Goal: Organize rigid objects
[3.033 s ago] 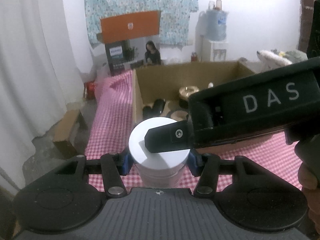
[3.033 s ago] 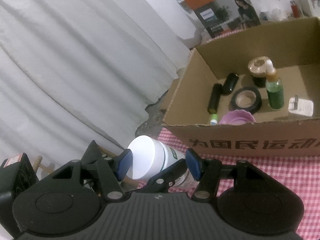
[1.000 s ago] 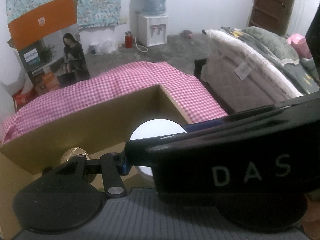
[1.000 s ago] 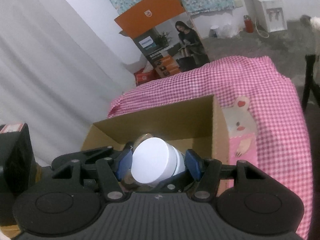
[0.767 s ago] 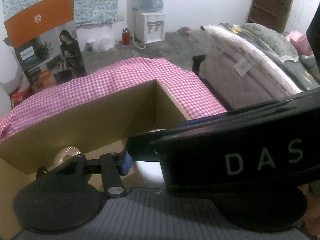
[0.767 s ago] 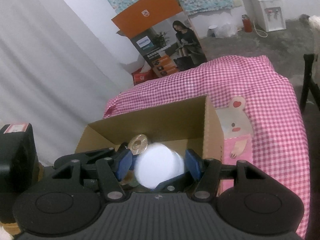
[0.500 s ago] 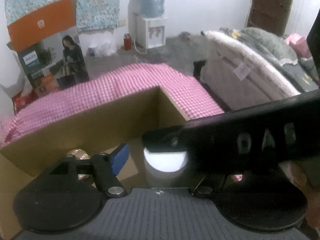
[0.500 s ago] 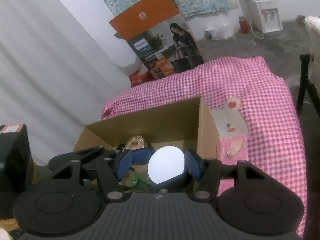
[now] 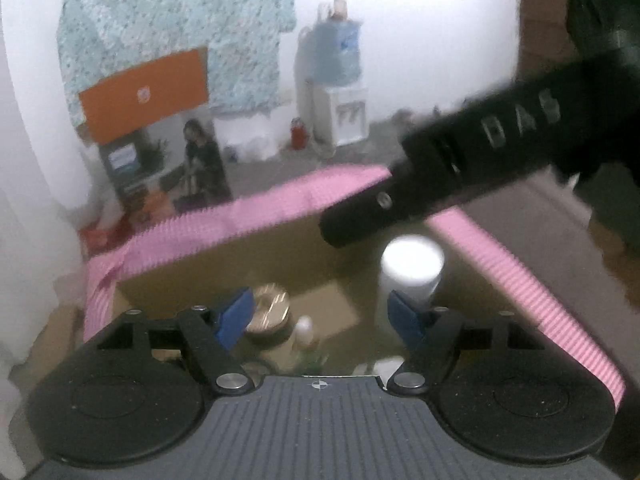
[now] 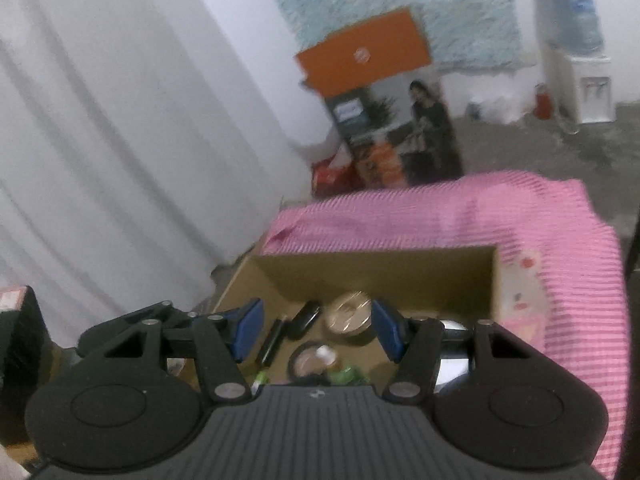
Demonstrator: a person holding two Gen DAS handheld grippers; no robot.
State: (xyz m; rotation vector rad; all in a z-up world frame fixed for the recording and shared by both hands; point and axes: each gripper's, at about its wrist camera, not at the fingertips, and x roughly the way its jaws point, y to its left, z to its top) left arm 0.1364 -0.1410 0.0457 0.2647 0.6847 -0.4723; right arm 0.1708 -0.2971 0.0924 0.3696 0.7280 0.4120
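A white-lidded jar [image 9: 412,270] stands upright inside the cardboard box [image 9: 208,264], near its right wall. My left gripper [image 9: 322,314] is open and empty above the box, with the jar beyond its right finger. My right gripper [image 10: 316,328] is open and empty over the same box [image 10: 360,266]. It also crosses the left wrist view as a black bar [image 9: 460,172] above the jar. In the box lie a gold-lidded jar [image 10: 348,316], black cylinders [image 10: 288,330], a tape roll [image 10: 310,360] and a green bottle [image 10: 346,376]. Both views are blurred.
The box sits on a pink checked cloth [image 10: 560,216]. A white curtain [image 10: 120,140] hangs at the left. An orange product carton [image 10: 384,96] and a water dispenser [image 10: 576,56] stand on the floor beyond the table.
Both grippers held the white jar, carried it into the box, opened and let it go. Both have pulled back and up, and the jar stands free in the box.
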